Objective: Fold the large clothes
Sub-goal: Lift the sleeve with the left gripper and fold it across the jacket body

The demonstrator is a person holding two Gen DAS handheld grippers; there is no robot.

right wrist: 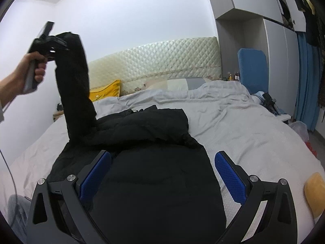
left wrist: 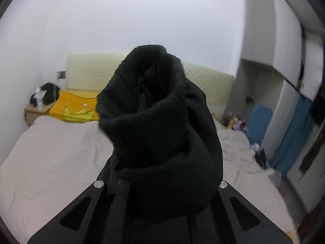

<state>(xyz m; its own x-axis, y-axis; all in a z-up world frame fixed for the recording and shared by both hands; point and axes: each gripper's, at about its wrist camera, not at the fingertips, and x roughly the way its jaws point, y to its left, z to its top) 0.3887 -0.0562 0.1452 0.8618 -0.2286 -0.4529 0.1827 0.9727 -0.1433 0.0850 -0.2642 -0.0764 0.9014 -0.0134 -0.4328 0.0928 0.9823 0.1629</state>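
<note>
While lying spread across the middle of the bed (right wrist: 254, 126), long axis running from the foot edge toward the headboard (right wrist: 158, 61), black padded coat (right wrist: 154, 172) shows one sleeve (right wrist: 75, 85) lifted clear of the bedding at the left side. Left gripper (right wrist: 57, 41) clamped shut on that sleeve's cuff, held high by a hand (right wrist: 30, 69); in the left wrist view, cuff bunched right over the closed fingers and hiding them. Right gripper (right wrist: 162, 172) wide open, blue pads (right wrist: 229, 174) apart on either side of the coat's lower body, gripping nothing, seemingly just above the fabric. Raised sleeve thus left of and beyond the right gripper, nearer the left hand; probably ready for laying across the coat's body toward the right edge. Around: yellow pillow (right wrist: 105, 91) near the head-left corner, rumpled grey quilt (right wrist: 203, 93) along the head edge, blue chair (right wrist: 251, 69) beyond the right edge. Nothing apparent across the fold path.
</note>
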